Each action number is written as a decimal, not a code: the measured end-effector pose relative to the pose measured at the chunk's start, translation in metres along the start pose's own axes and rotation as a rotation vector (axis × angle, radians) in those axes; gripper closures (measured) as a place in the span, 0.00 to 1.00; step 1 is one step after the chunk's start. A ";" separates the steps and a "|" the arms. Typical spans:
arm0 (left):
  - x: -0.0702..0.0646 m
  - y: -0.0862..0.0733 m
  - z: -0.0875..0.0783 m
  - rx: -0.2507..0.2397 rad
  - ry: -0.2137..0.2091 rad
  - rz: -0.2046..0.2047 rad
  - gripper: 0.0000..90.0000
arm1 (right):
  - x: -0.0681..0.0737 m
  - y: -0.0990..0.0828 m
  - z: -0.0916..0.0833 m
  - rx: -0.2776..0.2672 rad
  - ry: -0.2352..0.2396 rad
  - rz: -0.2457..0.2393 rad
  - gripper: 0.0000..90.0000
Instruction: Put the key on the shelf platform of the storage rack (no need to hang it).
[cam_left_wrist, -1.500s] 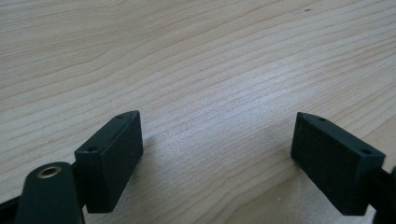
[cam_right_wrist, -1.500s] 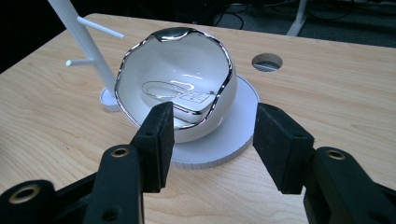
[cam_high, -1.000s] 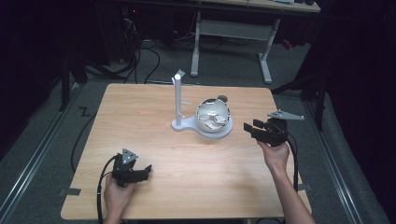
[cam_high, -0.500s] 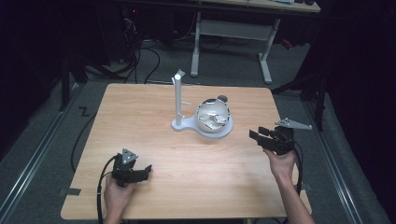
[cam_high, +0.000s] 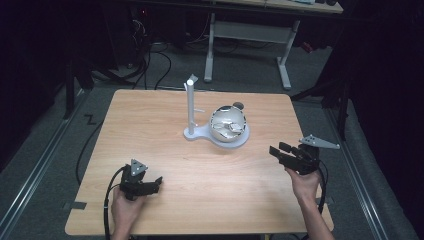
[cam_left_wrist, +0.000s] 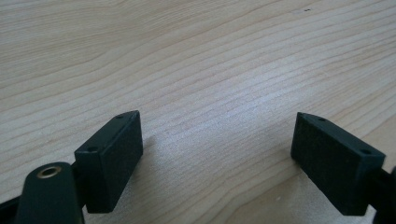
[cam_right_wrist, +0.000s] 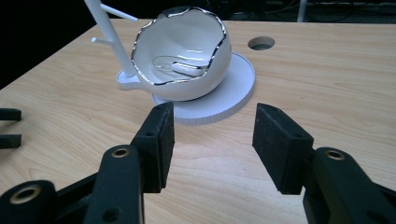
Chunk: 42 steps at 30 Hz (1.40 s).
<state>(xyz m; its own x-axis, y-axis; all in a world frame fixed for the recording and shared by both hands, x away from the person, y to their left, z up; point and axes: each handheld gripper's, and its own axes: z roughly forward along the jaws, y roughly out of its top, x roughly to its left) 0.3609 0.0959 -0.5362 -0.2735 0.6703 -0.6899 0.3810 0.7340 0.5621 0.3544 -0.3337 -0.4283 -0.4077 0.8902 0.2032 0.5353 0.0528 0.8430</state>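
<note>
The right gripper (cam_high: 281, 153) has drawn back from the bowl (cam_high: 228, 125) toward the near right edge of the surface (cam_high: 150, 130); its jaws stand narrowly apart, holding nothing. The left gripper (cam_high: 156, 182) rests near the front, jaws wide, empty. The bowl sits on its white stand (cam_high: 197, 131) mid-surface, small pieces inside. This looks like retreat after placing; next calls for settling.

Black tongs (cam_high: 278, 151), grey triangular plates, black trailing cables.
</note>
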 end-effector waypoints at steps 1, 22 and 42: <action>0.000 0.000 0.000 0.000 -0.001 0.002 0.19 | 0.001 -0.001 -0.001 0.002 0.002 -0.001 0.54; 0.000 0.000 0.000 0.001 -0.001 0.002 0.19 | 0.018 -0.026 0.005 0.012 0.041 -0.016 0.54; 0.000 0.000 0.000 0.002 -0.002 0.002 0.19 | 0.029 -0.041 0.025 0.047 0.074 -0.011 0.55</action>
<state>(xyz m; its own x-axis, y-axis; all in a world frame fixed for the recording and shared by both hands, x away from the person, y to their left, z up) 0.3608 0.0959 -0.5363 -0.2709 0.6714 -0.6898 0.3832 0.7326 0.5626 0.3390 -0.2990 -0.4690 -0.4662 0.8539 0.2314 0.5636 0.0850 0.8217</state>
